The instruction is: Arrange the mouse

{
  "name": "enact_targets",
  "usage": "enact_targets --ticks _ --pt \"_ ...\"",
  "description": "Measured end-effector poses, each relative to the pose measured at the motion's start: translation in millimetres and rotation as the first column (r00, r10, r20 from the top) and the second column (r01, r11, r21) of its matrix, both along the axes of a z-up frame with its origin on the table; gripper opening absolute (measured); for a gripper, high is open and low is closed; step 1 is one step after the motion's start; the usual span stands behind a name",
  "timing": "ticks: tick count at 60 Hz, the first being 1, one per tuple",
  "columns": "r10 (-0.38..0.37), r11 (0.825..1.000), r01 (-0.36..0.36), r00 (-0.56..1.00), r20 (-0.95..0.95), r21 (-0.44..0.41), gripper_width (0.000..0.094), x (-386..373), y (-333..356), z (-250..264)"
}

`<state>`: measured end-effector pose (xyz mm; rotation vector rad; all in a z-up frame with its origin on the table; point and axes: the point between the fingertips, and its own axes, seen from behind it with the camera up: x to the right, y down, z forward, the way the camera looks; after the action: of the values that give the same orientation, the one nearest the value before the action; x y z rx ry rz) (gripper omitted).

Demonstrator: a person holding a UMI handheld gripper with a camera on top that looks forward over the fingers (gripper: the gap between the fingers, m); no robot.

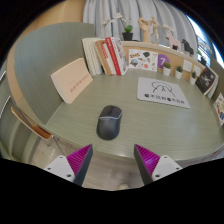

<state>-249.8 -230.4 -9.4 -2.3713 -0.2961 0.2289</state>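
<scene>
A dark grey computer mouse [109, 121] lies on the pale wooden desk [70, 120], just ahead of my fingers and slightly left of the midline between them. My gripper [114, 160] is open and empty, with its two magenta pads [82, 158] spread wide apart above the desk. Nothing stands between the fingers. A white mouse mat with dark print [162, 94] lies on the desk beyond and to the right of the mouse.
A row of upright books [105, 56] stands at the back of the desk. A beige chair [70, 78] stands to the left. Small items and cards [172, 66] line the back right, with a potted plant [128, 32] behind.
</scene>
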Motion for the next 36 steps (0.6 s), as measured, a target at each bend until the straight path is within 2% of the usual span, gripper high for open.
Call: enact_targets --ticks 5,17,23,29,36 --pt "0.006 1.000 -0.006 1.000 0.012 -0.008 0.0834 -17 21 -4" --pt "-0.039 0.999 0.039 0.999 0.034 -0.010 0.0787 -36 72 -6" --pt "-0.055 0.998 0.057 0.996 0.077 -0.028 0.0665 -33 87 -11" --pt "-0.087 0.994 0.092 0.992 0.086 -0.052 0.0492 -34 95 -11" --pt "-0.107 0.989 0.115 0.991 0.084 -0.090 0.0388 -32 95 -12"
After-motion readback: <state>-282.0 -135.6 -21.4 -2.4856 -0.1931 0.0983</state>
